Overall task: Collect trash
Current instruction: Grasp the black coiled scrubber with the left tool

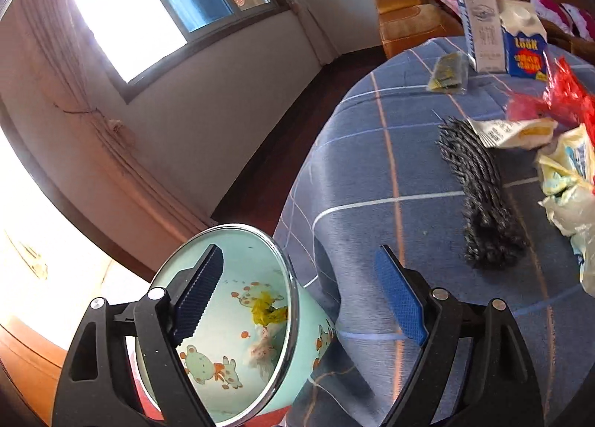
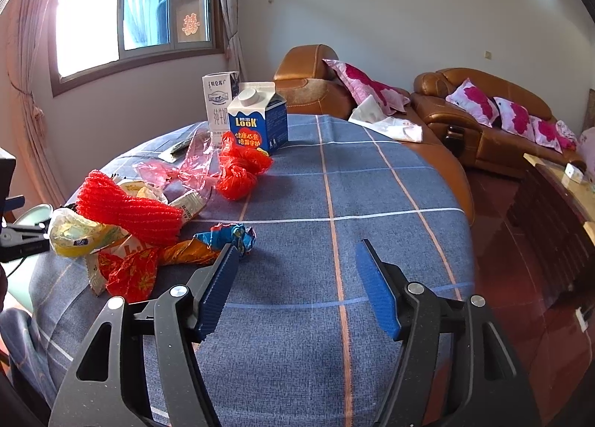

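Observation:
A mint-green bin (image 1: 238,315) with cartoon animals stands beside the table and holds a yellow wrapper (image 1: 267,311) and a pale crumpled scrap. My left gripper (image 1: 299,256) is open and empty, one finger over the bin's mouth, the other over the table edge. On the blue plaid cloth (image 2: 372,185) lie a black foam net (image 1: 479,196), a red foam net (image 2: 126,211), a red plastic bag (image 2: 238,170), a yellowish bag (image 2: 74,233) and an orange wrapper (image 2: 186,252). My right gripper (image 2: 297,248) is open and empty, its left finger beside a crumpled blue wrapper (image 2: 230,235).
Two milk cartons, a blue one (image 2: 260,118) and a white one (image 2: 219,99), stand at the table's far side with a small dark packet (image 1: 448,71) nearby. Behind are a brown leather sofa (image 2: 483,129) with pink pillows and a wooden cabinet (image 2: 557,196) at right.

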`<state>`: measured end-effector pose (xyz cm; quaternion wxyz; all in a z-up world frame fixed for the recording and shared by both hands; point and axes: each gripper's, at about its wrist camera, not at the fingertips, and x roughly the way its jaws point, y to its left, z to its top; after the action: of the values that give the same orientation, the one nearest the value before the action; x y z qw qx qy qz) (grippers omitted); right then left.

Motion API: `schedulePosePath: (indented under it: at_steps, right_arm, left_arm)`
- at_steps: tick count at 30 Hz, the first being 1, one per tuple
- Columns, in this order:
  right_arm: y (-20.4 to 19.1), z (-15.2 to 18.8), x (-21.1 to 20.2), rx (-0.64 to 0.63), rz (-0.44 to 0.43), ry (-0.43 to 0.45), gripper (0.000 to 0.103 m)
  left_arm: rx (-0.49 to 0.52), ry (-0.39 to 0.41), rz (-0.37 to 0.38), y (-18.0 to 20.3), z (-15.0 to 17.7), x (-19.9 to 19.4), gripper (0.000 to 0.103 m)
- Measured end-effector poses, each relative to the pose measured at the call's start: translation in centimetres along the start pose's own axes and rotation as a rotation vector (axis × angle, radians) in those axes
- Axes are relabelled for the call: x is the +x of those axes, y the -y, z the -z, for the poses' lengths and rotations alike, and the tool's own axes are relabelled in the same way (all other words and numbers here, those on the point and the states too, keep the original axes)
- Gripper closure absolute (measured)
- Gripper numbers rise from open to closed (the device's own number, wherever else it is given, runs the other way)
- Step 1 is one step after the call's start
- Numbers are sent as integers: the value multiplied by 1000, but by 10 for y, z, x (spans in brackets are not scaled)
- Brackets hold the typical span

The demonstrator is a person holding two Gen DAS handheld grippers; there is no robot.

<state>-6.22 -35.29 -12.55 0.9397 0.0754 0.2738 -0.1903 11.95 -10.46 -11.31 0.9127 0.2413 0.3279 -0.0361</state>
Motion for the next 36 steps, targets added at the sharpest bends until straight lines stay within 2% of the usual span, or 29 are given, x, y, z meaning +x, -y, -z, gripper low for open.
schedulePosePath:
  at_steps: [3,8,12,16,17,18,22,23,24,25,26,30,36]
  right_arm:
    - [-2,2,3,-4,7,-7,38]
    - [-2,4,4,-13,28,-10,37]
    - [3,4,4,-6,38,-5,36]
    - [4,4,3,-5,37,-3,36]
    - [3,5,4,-6,37,-3,36]
    - [3,5,4,-6,36,-4,36]
    - [1,7,6,-7,31,-11,35]
    - [-1,8,6,-12,31,-11,35]
    - [-1,8,5,-15,30,-10,35]
    - [-2,7,4,-16,30,-8,35]
    - [-2,7,4,-16,29,-7,35]
    - [-2,7,3,-14,28,-6,35]
    - [0,6,3,-8,33,-8,35]
  left_arm:
    - [-44,29,46,-5,-2,-17,21]
    - [-26,70,139,25,-6,-41,21]
    - [-8,42,167,45,-10,-30,21]
    - [-14,21,188,48,-9,-19,21]
    - [-22,20,203,47,-9,-17,25]
    - [-20,17,218,48,-9,-16,34]
    - [-27,3,302,53,-8,-10,51]
    - [-31,5,326,53,-8,-9,60]
    - [-30,5,350,55,-8,-8,74]
    - [-27,4,381,57,-8,-8,82]
    - [-23,1,406,58,-8,-8,96]
    - [0,24,406,58,-8,-13,98]
    - [24,90,302,29,-5,-37,98]
